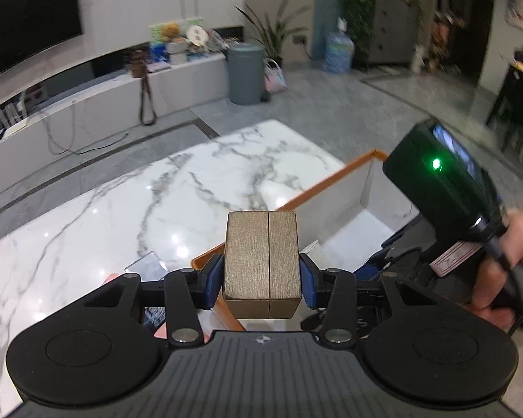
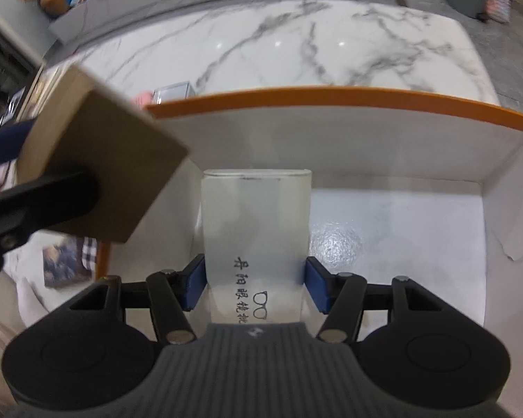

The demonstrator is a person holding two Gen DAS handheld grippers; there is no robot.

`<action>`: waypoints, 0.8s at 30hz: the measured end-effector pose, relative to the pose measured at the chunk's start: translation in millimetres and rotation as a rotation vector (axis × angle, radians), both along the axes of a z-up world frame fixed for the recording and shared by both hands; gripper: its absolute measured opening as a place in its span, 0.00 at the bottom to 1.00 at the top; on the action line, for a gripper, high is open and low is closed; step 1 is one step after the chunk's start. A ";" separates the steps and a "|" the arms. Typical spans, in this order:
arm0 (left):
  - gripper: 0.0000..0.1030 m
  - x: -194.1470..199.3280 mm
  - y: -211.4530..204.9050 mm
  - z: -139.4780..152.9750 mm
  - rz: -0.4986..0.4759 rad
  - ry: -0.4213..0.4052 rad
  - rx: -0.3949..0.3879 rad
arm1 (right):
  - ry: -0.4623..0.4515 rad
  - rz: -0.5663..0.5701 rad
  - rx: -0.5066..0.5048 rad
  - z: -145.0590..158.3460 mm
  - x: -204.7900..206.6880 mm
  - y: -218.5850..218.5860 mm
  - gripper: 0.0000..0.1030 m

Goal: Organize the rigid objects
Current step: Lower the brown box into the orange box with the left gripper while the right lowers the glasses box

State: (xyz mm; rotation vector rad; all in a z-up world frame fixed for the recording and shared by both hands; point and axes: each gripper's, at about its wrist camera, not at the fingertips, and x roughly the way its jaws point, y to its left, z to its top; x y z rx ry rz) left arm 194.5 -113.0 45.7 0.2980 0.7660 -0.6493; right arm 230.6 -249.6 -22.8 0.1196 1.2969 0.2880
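Observation:
My left gripper (image 1: 261,278) is shut on a tan ribbed box (image 1: 262,261) with a seam down its middle, its blue pads (image 1: 213,280) pressing both sides. It hangs over the near left corner of an orange-rimmed storage box (image 1: 331,178). My right gripper (image 2: 255,284) is shut on a frosted white glasses case (image 2: 256,223) with black characters, held low inside the white interior of the orange-rimmed box (image 2: 331,95). The tan box (image 2: 97,167) and the left gripper's black finger show blurred at the left of the right wrist view. A hand holds the right gripper's black body (image 1: 446,188).
The box stands on a white marble table (image 1: 122,209). A clear plastic case (image 2: 172,92) and a pink item lie on the marble just beyond the box's far left corner. A patterned card (image 2: 68,261) lies left of the box. Beyond are a grey bin (image 1: 244,73) and a TV bench.

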 end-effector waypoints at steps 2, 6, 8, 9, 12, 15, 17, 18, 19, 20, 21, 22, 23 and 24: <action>0.49 4.7 -6.2 -7.4 -0.046 -0.001 0.031 | 0.046 0.016 0.013 -6.7 4.5 -4.4 0.58; 0.49 13.8 -16.9 -21.9 -0.119 -0.014 0.086 | 0.134 0.019 0.028 -25.9 9.3 -5.1 0.58; 0.49 15.2 -20.9 -28.6 -0.154 -0.012 0.104 | 0.166 0.015 0.025 -35.8 9.4 -4.8 0.58; 0.49 13.6 -23.3 -31.5 -0.175 -0.016 0.114 | 0.178 0.012 0.023 -39.6 10.3 -5.6 0.58; 0.49 13.2 -26.9 -41.7 -0.262 -0.030 0.143 | 0.204 0.010 0.039 -48.0 16.2 -7.6 0.58; 0.49 17.0 -30.7 -52.9 -0.347 -0.024 0.204 | 0.202 0.018 0.040 -49.0 17.4 -7.0 0.58; 0.49 19.2 -33.9 -61.1 -0.396 -0.026 0.261 | 0.196 0.025 0.041 -49.4 17.6 -6.4 0.58; 0.49 20.7 -35.2 -64.2 -0.413 -0.022 0.287 | 0.195 0.025 0.043 -49.6 18.1 -6.9 0.58; 0.49 21.7 -36.6 -67.1 -0.433 -0.021 0.309 | 0.194 0.026 0.045 -50.1 18.3 -7.7 0.58; 0.49 22.6 -37.8 -69.9 -0.452 -0.023 0.329 | 0.192 0.029 0.048 -50.4 19.1 -7.8 0.58; 0.49 23.2 -39.2 -72.5 -0.467 -0.022 0.341 | 0.189 0.034 0.049 -50.6 19.8 -7.5 0.58; 0.49 22.2 -40.8 -75.1 -0.482 -0.026 0.351 | 0.184 0.043 0.052 -51.1 19.9 -7.2 0.58; 0.50 21.2 -42.1 -77.1 -0.495 -0.032 0.363 | 0.179 0.054 0.055 -51.1 19.9 -5.8 0.58; 0.50 19.8 -43.7 -79.5 -0.505 -0.037 0.380 | 0.173 0.062 0.054 -48.9 14.6 -4.7 0.58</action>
